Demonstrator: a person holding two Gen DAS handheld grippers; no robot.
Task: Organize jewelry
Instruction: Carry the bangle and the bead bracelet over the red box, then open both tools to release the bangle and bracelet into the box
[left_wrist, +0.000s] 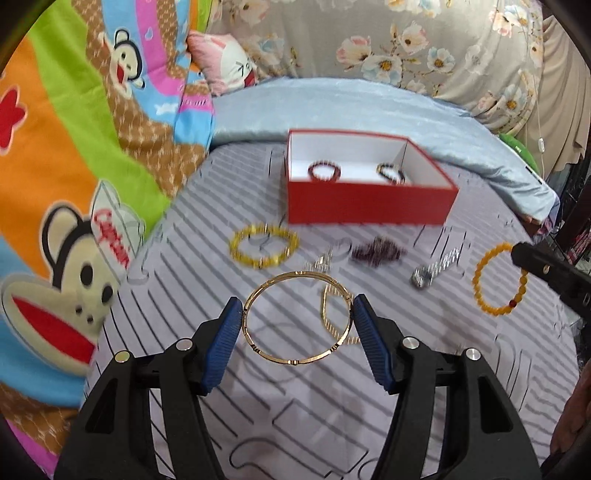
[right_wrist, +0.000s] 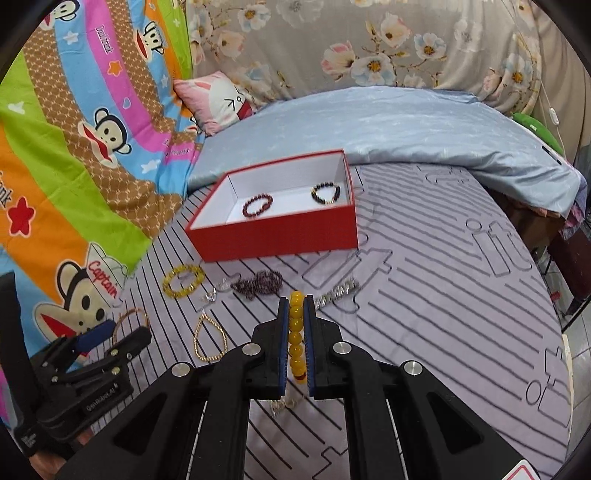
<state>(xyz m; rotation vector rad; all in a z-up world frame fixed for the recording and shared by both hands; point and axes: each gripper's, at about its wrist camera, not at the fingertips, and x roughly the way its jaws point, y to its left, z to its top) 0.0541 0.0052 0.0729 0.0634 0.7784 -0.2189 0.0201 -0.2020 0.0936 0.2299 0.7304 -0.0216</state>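
My left gripper (left_wrist: 297, 312) is shut on a thin gold bangle (left_wrist: 273, 286), held across its width above the striped sheet. My right gripper (right_wrist: 296, 306) is shut on an orange bead bracelet (right_wrist: 295, 332); the bracelet also shows in the left wrist view (left_wrist: 480, 266). A red box (left_wrist: 369, 208) with a white inside holds a dark red bead bracelet (left_wrist: 325, 170) and a black and gold one (left_wrist: 390, 172). A yellow bead bracelet (left_wrist: 263, 246), a purple chain heap (left_wrist: 376, 251), a silver band (left_wrist: 436, 267) and a gold chain (right_wrist: 208, 338) lie on the sheet.
The striped grey sheet (right_wrist: 443, 314) covers the bed. A folded blue quilt (right_wrist: 388, 122) lies behind the box. A cartoon monkey blanket (left_wrist: 55, 184) rises on the left, with a pink pillow (left_wrist: 225, 61) behind. The bed edge drops off at the right (right_wrist: 565, 332).
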